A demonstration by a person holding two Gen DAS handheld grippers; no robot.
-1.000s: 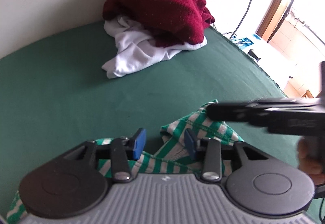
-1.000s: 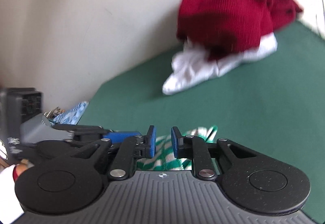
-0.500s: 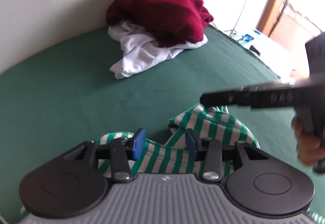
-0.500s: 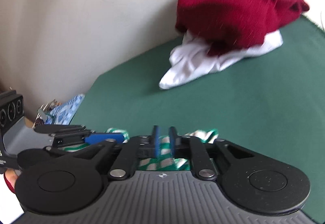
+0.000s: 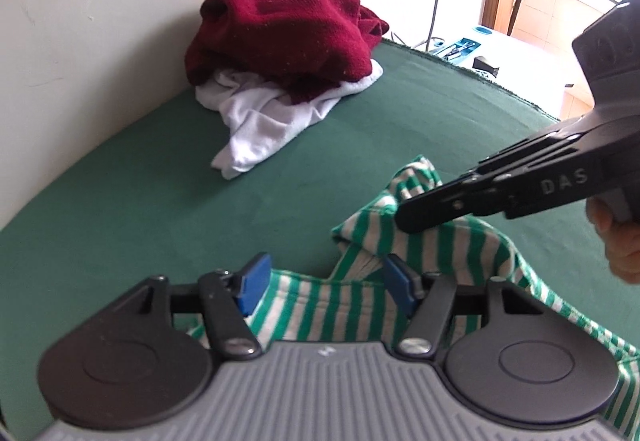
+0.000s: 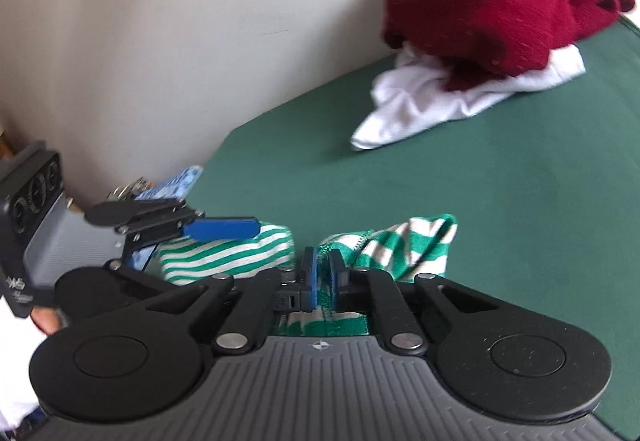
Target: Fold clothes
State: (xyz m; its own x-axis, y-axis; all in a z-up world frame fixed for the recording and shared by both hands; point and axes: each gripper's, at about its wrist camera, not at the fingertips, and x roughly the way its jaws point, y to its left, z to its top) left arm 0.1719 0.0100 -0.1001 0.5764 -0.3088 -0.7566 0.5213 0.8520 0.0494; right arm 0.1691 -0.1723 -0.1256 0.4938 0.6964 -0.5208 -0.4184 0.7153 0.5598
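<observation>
Left wrist view: your left gripper (image 5: 326,283) hangs over the green-and-white striped garment (image 5: 424,253), which lies crumpled on the green table cover (image 5: 160,177) at the near edge, well short of the pile by the wall. Its jaws are opening; striped cloth shows in the gap between the blue pads (image 5: 253,278), but neither pad presses on it, so this side has let go. To the right of the garment's raised fold, your right gripper (image 5: 404,219) comes in from the side with its tip on that fold, your hand (image 5: 618,237) behind it. Beyond the striped garment, against the wall, a maroon sweater (image 5: 288,37) sits heaped on a white garment (image 5: 264,117); both are unfolded.

Right wrist view: your right gripper (image 6: 323,273) is closing, and its pads are already nearly together with a stitched hem of the striped garment (image 6: 392,241) pinched between them, so it is gripping the cloth. To the left of that garment, the left gripper (image 6: 218,229) shows one blue pad lying just above the striped fabric, not clamped. The maroon sweater (image 6: 492,9) and the white garment (image 6: 432,101) lie far past the striped garment, near the wall.

By my reading you are early on: 1 garment is in hand and still bunched, with no clean fold visible, and 2 more wait untouched. Spreading the striped piece flat looks like the step in hand.
</observation>
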